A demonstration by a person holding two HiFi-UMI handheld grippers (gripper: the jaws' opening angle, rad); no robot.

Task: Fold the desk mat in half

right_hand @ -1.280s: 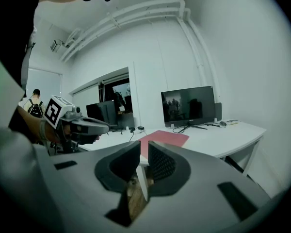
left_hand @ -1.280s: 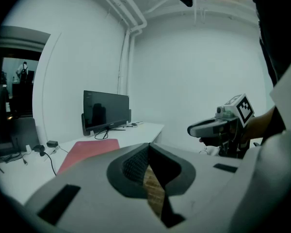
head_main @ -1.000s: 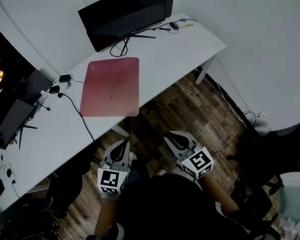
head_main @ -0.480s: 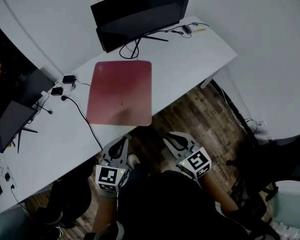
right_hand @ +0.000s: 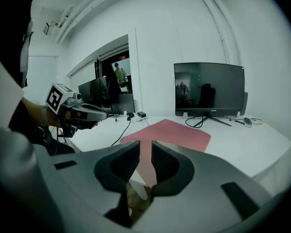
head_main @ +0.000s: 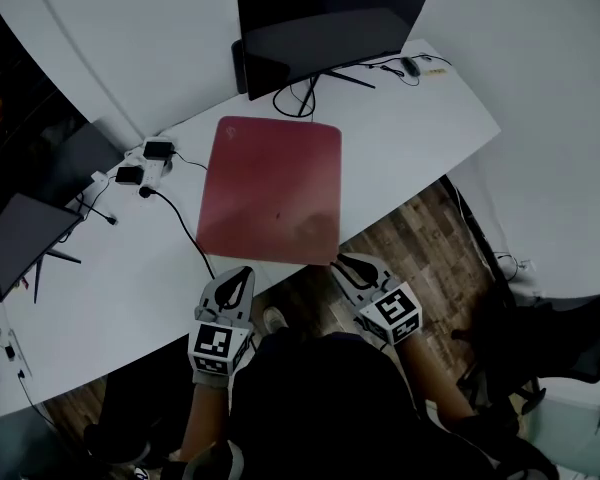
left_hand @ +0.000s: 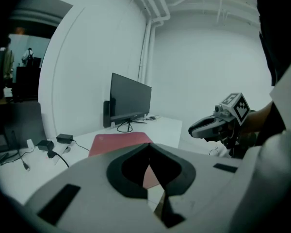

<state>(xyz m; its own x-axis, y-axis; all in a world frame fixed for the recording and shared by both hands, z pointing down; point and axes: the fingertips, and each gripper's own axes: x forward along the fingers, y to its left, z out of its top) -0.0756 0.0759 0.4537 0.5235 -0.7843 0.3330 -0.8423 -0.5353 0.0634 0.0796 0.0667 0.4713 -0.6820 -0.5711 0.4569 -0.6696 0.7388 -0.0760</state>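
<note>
**A:** How does the mat look?

**B:** The white counter (head_main: 410, 128) carries a dark monitor (head_main: 330, 23), and in front of it the desk mat (head_main: 272, 190) lies flat and unfolded. It is red, a rectangle with rounded corners, with one small dark speck near its middle.

**A:** Edges and room?

**B:** The mat's near edge runs along the counter's front edge. There is bare counter to its right. On its left lie a black cable (head_main: 180, 223) and two power adapters (head_main: 158, 150). Wooden floor (head_main: 410, 233) lies below the front edge.

**A:** And the grippers?

**B:** Both are just short of the near edge and touch nothing. The left gripper (head_main: 243, 270) has its fingers pressed together and empty. The right gripper (head_main: 342, 262) has its fingers a narrow slit apart, and they hold nothing.

**A:** Does any view add something?

**B:** The right gripper view shows the mat through that slit and a doorway (right_hand: 117, 84) with a person standing far back. The head view shows neither. Only the head view shows the mouse (head_main: 411, 66).
</note>
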